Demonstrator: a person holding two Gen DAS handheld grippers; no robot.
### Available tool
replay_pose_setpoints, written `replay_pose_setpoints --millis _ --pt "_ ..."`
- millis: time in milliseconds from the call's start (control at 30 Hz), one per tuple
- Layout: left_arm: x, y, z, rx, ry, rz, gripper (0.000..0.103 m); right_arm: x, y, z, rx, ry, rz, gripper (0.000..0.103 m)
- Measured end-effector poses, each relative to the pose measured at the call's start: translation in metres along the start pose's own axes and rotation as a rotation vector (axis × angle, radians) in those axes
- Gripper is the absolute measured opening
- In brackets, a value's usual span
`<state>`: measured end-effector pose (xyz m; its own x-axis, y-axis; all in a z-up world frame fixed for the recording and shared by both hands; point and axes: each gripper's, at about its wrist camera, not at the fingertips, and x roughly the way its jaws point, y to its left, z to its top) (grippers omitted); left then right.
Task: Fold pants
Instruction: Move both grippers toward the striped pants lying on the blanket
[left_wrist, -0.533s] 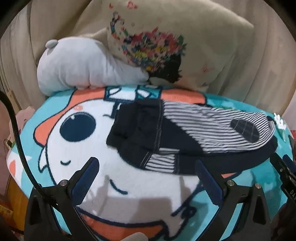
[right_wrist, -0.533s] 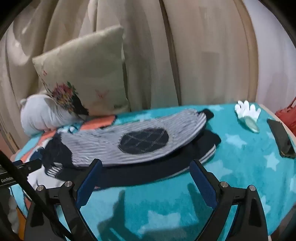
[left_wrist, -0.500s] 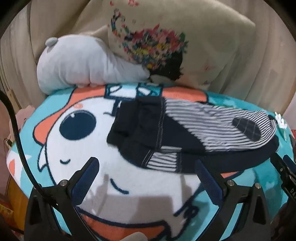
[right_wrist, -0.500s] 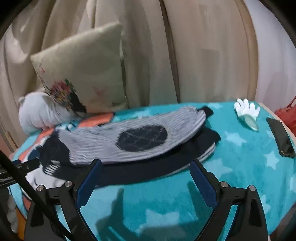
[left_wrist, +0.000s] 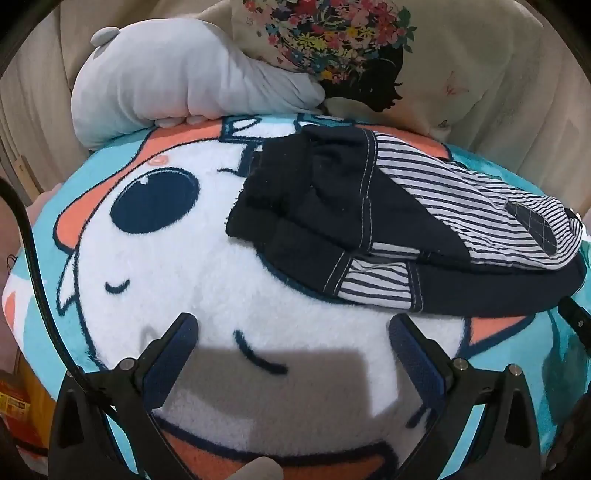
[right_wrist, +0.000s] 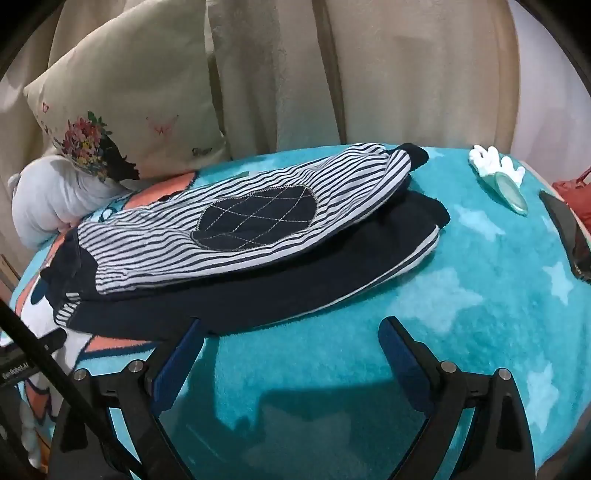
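Note:
Small navy and white striped pants (left_wrist: 399, 229) lie on a teal cartoon blanket (left_wrist: 184, 258), one leg folded over the other. The navy waistband faces my left gripper (left_wrist: 293, 328), which is open and empty just in front of it. In the right wrist view the pants (right_wrist: 240, 236) show a quilted navy knee patch on the striped top leg. My right gripper (right_wrist: 291, 328) is open and empty, its left finger (right_wrist: 181, 354) close to the navy lower leg's edge.
A grey plush toy (left_wrist: 177, 81) and a floral cushion (left_wrist: 369, 55) stand behind the pants against beige curtains. A white and mint object (right_wrist: 498, 177), a dark phone (right_wrist: 569, 236) and a red bag (right_wrist: 572, 192) lie at the blanket's right edge.
Both grippers have moved a little closer to the pants, which look larger now. The pants have not moved. Both grippers stay open.

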<state>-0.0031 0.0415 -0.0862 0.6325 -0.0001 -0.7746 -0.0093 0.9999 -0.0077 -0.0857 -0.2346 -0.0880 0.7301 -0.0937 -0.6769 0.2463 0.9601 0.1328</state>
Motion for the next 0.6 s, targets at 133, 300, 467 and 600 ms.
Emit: replay_pose_setpoints --millis 133,300,467,600 --pt "-0.002 -0.003 0.008 -0.03 0.023 -0.01 0.103 0.009 -0.002 0.011 0.055 0.022 0.056 0.1" --pt "-0.008 -0.001 0.012 -0.026 0.029 -0.037 0.103 0.008 -0.008 0.019 0.067 0.051 0.113 0.102" --pt "-0.032 0.014 0.019 -0.056 0.012 -0.133 0.09 0.009 0.002 0.018 -0.008 0.062 0.074 0.102" --pt "-0.051 0.03 0.036 -0.079 -0.028 -0.171 0.09 0.005 -0.003 0.017 0.008 0.046 0.097 0.102"
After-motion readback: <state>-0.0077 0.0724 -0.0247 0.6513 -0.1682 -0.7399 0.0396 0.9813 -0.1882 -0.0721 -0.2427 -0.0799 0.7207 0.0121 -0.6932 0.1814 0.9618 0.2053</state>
